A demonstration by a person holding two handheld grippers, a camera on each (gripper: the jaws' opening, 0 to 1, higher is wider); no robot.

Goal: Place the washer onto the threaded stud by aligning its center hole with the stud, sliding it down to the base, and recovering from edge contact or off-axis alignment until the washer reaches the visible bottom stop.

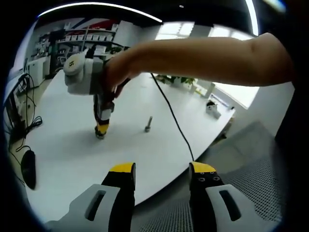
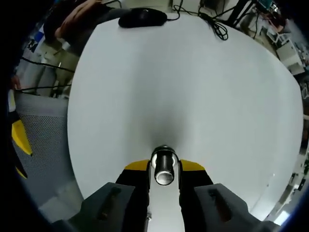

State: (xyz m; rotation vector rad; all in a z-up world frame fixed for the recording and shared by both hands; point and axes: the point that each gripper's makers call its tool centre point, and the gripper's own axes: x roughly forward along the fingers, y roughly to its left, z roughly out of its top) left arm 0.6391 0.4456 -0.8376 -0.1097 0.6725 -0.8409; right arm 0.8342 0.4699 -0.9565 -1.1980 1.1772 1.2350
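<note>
White table (image 1: 72, 164); cable (image 1: 169, 113) passing near stud (image 1: 148, 124).

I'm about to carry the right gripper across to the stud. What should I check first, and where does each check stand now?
1. Stud upright on the table: ok.
2. Round metal part held between the right jaws: ok, the jaws sit against both sides.
3. Right gripper above the stud: not ok, its tip is down at the table, beside the stud and apart from it.
4. Part's hole in line with the stud: cannot tell.
5. Left gripper out of the way: ok, open, empty, near the table edge.
</note>
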